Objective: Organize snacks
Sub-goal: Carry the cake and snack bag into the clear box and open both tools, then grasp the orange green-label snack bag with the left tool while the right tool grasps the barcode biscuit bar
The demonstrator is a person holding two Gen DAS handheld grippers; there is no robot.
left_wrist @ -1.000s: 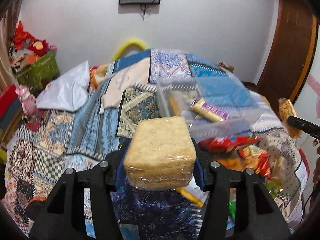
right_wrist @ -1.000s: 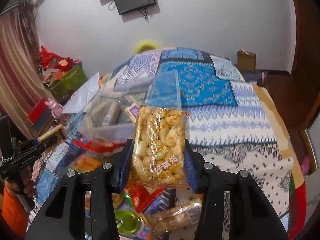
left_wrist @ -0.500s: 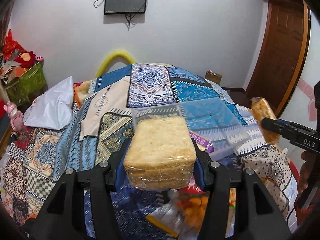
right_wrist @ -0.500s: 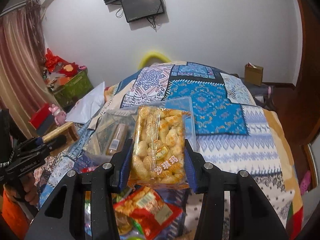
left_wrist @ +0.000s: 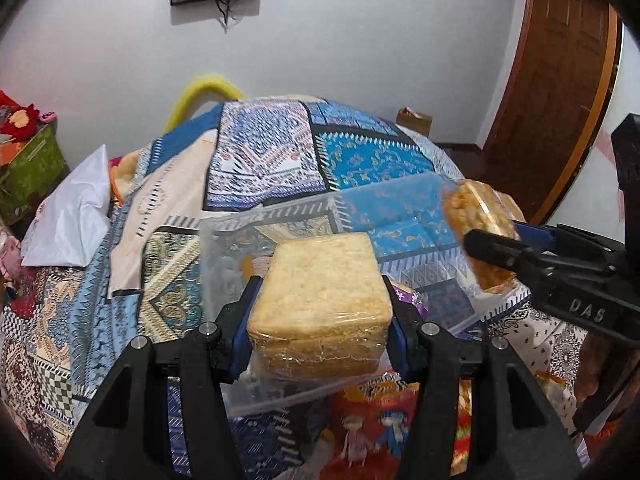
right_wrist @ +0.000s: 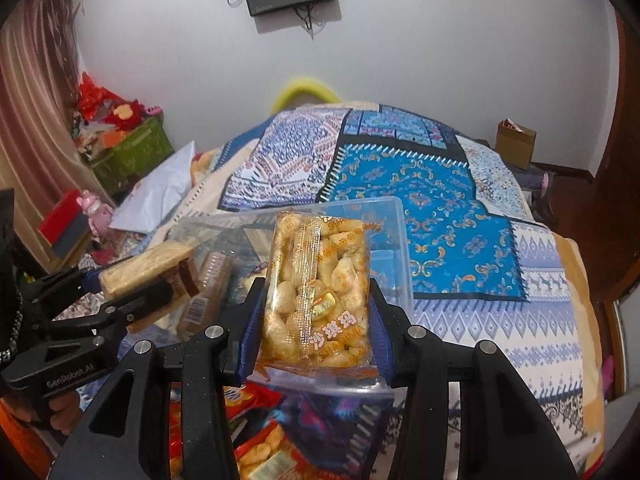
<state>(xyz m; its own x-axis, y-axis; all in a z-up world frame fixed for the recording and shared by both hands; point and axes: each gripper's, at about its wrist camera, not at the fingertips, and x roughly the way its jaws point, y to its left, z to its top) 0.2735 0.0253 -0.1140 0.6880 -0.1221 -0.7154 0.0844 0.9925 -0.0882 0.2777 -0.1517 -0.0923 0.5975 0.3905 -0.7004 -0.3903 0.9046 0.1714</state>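
Note:
My left gripper (left_wrist: 320,292) is shut on a clear-wrapped stack of square crackers (left_wrist: 320,280) and holds it over the near part of a clear plastic box (left_wrist: 280,216) on the bed. My right gripper (right_wrist: 318,300) is shut on a clear pack of puffed rice cake (right_wrist: 316,280) with orange print, held over the box (right_wrist: 394,232). Each gripper shows in the other view: the right one (left_wrist: 496,240) with its pack at right, the left one (right_wrist: 148,280) with the crackers at left. Inside the box lie a tube-shaped snack (right_wrist: 208,284) and other packs.
The bed has a patchwork quilt (right_wrist: 440,200). Loose snack bags, red and orange (right_wrist: 256,440), lie on it below the grippers. A white pillow (left_wrist: 76,212) lies at left. A green crate (right_wrist: 132,152) stands by the wall; a wooden door (left_wrist: 560,80) is at right.
Both grippers have moved forward over the clear box with their packs still held. The two grippers have come closer together.

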